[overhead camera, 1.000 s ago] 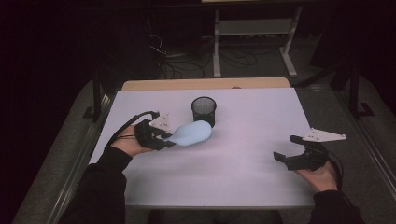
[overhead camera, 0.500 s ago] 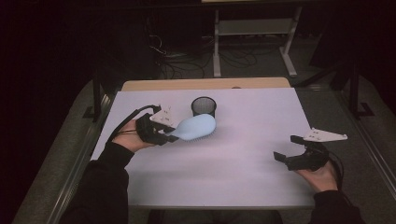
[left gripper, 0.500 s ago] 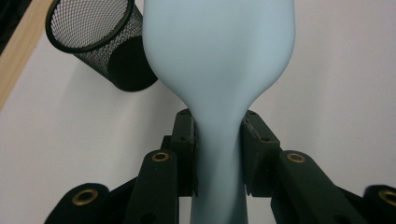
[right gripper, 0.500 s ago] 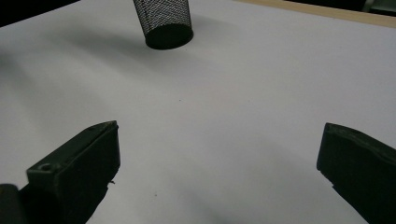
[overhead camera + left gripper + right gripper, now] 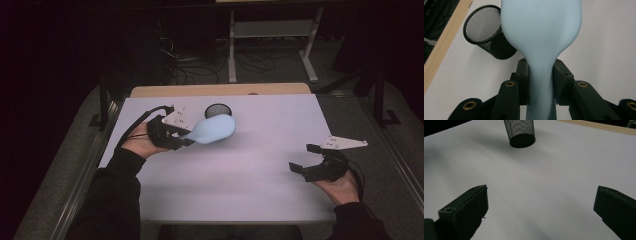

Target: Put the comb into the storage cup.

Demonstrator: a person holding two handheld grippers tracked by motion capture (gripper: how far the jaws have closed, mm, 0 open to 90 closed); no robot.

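- Compared with one second ago, the left tongs (image 5: 186,141) have carried the light blue hairbrush (image 5: 212,129) up and toward the far side of the bench (image 5: 260,170); its head now overlaps the black mesh cup (image 5: 216,108) in the high view, where before it was lower and beside the cup.
- I judge from this that the work in hand is to put the hairbrush into the mesh cup, and that the carrying step is nearly finished while the placing is not yet done.
- The left tongs are closed on the narrow neck of the hairbrush (image 5: 541,37); in the left gripper view both pads press its sides, and the wide head points away from the tongs.
- In this same view the mesh cup (image 5: 486,31) stands upright to the left of the brush head, near it, and the brush is not yet inside.
- The right tongs (image 5: 306,159) stand wide open and hold nothing; they rest near the right edge of the bench, well apart from the hairbrush.
- The right gripper view shows the mesh cup (image 5: 520,132) far ahead.
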